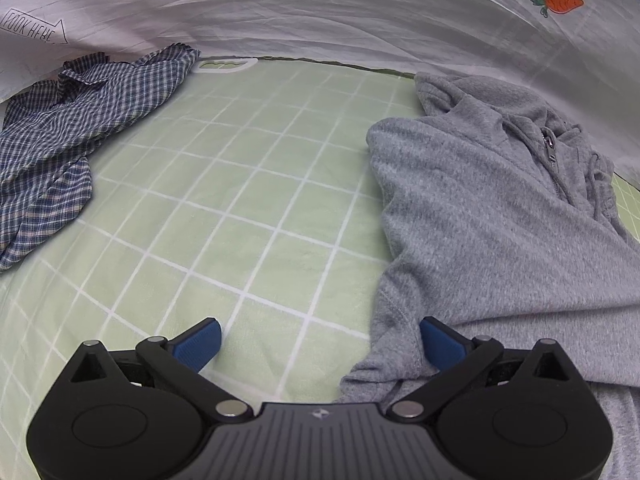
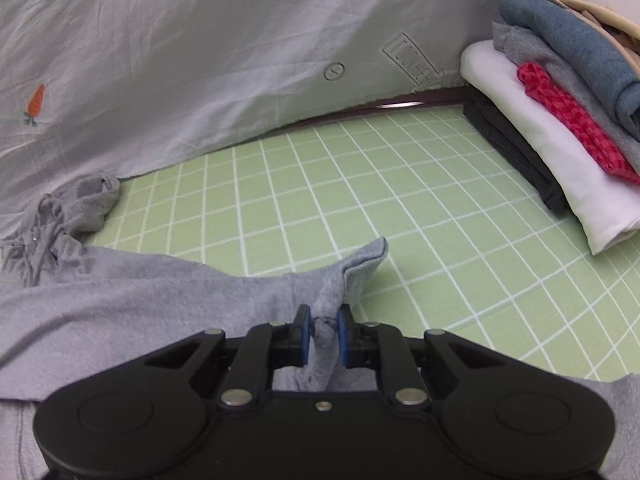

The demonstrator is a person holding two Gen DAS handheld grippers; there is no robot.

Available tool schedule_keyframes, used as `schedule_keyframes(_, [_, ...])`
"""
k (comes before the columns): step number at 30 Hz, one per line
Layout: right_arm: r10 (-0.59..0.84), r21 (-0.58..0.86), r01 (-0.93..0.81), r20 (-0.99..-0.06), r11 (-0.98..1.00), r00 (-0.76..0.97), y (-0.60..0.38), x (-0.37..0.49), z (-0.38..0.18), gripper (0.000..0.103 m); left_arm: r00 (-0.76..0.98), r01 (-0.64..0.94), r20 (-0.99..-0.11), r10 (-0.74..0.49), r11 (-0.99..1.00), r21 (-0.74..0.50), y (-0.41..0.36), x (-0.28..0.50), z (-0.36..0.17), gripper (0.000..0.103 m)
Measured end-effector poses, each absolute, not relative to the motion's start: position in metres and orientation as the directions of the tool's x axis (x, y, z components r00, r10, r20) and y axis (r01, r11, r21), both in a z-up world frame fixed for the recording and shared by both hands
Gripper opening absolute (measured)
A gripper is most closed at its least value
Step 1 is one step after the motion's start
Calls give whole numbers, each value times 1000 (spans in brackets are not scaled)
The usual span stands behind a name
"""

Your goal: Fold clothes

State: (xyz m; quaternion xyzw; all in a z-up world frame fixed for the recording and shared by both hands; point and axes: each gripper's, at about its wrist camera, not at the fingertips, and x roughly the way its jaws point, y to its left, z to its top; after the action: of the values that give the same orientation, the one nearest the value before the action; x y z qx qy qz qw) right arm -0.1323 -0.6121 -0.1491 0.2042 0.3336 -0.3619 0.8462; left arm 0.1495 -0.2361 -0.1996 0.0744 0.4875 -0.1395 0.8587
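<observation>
A grey zip-up hoodie (image 1: 500,208) lies spread on the green, white-gridded sheet (image 1: 256,200), filling the right half of the left wrist view. Its fleece looks soft and slightly rumpled; the metal zipper pull (image 1: 549,145) and a drawstring show near the collar toward the upper right, with the hood bunched above. In the right wrist view the same garment (image 2: 120,296) stretches across the lower left, its hood crumpled at the left edge, and one sleeve (image 2: 352,268) rises from the bottom centre, its cuff end lying on the sheet.

The left gripper (image 1: 320,340) sits at the bottom of its frame with jaws spread wide, holding nothing. One blue pad (image 1: 200,344) hangs over bare sheet; the other sits at the hoodie's lower edge, though whether it touches the cloth is hard to say.

The right gripper (image 2: 323,336) is nearly closed, its blue pads (image 2: 304,336) pinching a fold of the sleeve between them, so the fabric stands up in a ridge.

A blue checked shirt (image 1: 52,152) lies crumpled at the left of the left wrist view. A stack of folded clothes (image 2: 560,112) sits in the upper right of the right wrist view. A pale printed cloth (image 2: 180,60) with a small carrot (image 2: 35,103) hangs behind.
</observation>
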Motion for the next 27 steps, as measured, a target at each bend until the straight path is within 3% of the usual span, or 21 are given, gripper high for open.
schedule_keyframes(7, [-277,182,503,-655,845,703,-538,-76,-132,17,455,310,-877,-155,951,-7,-238,154,-199,103])
schedule_keyframes(9, [-307,160,529,-663,833,683,-540,-87,-135,39,438,313,-885,-156,950,-12,-238,156,-199,103])
schedule_keyframes(10, [-321,149,542,-666,827,673,-541,-93,-137,57,424,316,-891,-159,949,-19,-238,158,-198,103])
schedule_keyframes(12, [-350,127,568,-672,813,653,-543,-105,-140,69,392,311,-903,-177,949,-51,-234,161,-195,103])
schedule_keyframes(14, [-379,105,593,-677,799,631,-545,-117,-143,94,410,285,-896,-173,957,-55,-229,155,-186,103])
schedule_keyframes(15, [-393,93,605,-679,791,619,-546,-122,-144,102,419,272,-892,-171,961,-56,-227,152,-181,103])
schedule_keyframes(19, [-448,48,651,-687,758,572,-550,-146,-151,103,455,265,-879,-143,964,-19,-235,132,-164,103])
schedule_keyframes(27, [-519,-8,752,-728,660,448,-572,-203,-175,103,494,484,-812,-313,874,-43,-308,70,-129,103])
